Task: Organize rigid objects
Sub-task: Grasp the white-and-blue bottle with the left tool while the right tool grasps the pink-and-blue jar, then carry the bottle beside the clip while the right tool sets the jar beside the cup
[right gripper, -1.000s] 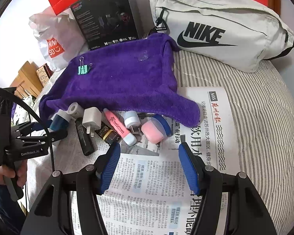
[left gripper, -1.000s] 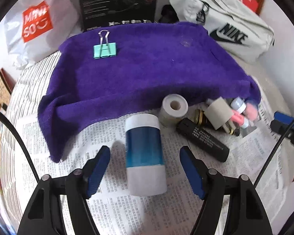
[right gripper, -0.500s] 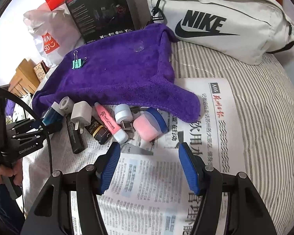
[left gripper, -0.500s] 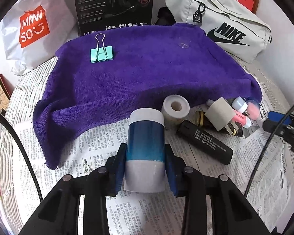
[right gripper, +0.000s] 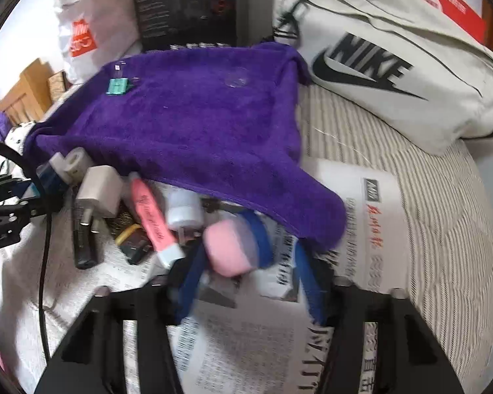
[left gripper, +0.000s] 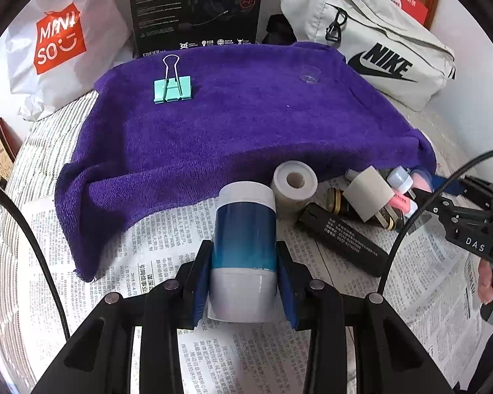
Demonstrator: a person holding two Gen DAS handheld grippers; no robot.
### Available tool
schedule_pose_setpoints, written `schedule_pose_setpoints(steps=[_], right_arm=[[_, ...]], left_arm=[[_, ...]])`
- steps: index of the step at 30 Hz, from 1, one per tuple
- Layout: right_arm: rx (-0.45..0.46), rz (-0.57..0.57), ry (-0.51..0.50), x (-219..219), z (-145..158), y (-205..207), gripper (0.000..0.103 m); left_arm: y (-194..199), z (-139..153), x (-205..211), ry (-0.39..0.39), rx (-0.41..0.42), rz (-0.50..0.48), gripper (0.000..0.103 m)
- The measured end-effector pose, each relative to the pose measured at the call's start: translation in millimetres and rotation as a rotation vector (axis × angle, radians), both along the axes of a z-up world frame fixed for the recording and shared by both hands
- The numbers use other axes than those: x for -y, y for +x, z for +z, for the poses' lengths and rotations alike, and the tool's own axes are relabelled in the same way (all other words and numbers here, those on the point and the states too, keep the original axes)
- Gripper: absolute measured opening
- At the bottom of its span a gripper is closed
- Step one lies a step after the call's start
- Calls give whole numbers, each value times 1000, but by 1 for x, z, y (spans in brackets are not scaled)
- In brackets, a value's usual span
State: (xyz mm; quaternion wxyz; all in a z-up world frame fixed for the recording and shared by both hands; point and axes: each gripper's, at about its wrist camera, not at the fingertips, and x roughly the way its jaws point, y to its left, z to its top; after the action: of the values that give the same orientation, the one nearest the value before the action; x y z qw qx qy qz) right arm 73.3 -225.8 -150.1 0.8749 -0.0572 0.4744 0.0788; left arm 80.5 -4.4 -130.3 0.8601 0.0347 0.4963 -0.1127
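Note:
My left gripper (left gripper: 243,272) is shut on a blue and white bottle (left gripper: 245,246) that lies on newspaper in front of a purple towel (left gripper: 233,121). A teal binder clip (left gripper: 172,88) and a small clear cap (left gripper: 310,74) lie on the towel. My right gripper (right gripper: 246,282) is open, its blurred blue pads on either side of a pink and blue jar (right gripper: 236,246). Beside the jar lie a pink tube (right gripper: 152,220), a small white bottle (right gripper: 184,211), a white charger plug (right gripper: 98,192), a black stick (left gripper: 341,239) and a white tape roll (left gripper: 294,184).
A Nike bag (right gripper: 387,65), a black headphone box (left gripper: 195,10) and a Miniso bag (left gripper: 59,42) stand behind the towel. Newspaper (right gripper: 371,229) covers a striped bed. A cable (right gripper: 44,246) hangs at the left of the right wrist view.
My left gripper closed on the blue and white bottle. My right gripper moved forward and left until its open pads flank the pink and blue jar.

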Motion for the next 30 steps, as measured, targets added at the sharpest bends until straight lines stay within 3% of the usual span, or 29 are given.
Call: schedule_pose_setpoints(steps=[8, 16, 30], right_arm=[[-1, 15, 29, -1, 2, -8, 38], [-9, -13, 25, -5, 2, -6, 38], [10, -22, 50, 6, 26, -15, 38]], left_arm=[[-1, -1, 2, 12, 24, -10, 35], [-1, 0, -10, -69, 22, -16, 34], [-12, 24, -25, -83, 44, -1, 34]])
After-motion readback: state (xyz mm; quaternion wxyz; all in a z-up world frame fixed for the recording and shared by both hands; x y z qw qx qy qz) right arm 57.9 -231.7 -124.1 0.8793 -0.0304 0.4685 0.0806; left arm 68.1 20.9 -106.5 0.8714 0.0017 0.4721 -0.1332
